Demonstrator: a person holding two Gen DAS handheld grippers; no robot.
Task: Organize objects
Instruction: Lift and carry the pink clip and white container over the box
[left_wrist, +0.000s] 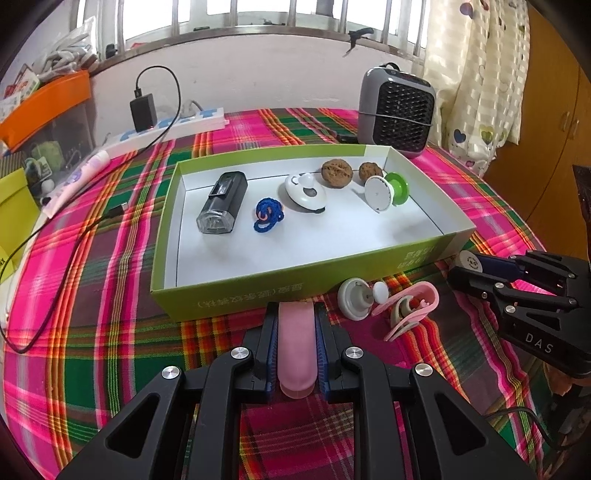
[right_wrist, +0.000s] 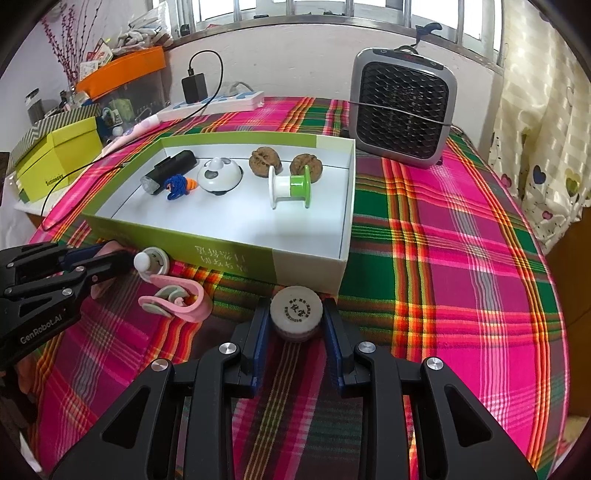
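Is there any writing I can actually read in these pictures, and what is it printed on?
"DAS": on the body of the right gripper.
"GenRobot.AI": on the body of the left gripper.
Chinese characters on the green box, near wall, upside down: too distorted to read.
Round stamp on the white cap in the right gripper: too small to read.
Dark word on the yellow-green box at left: blurred.

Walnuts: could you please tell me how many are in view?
2. Both lie in the box by its far wall: one walnut left, the other walnut right, behind the spool. None seems hidden.
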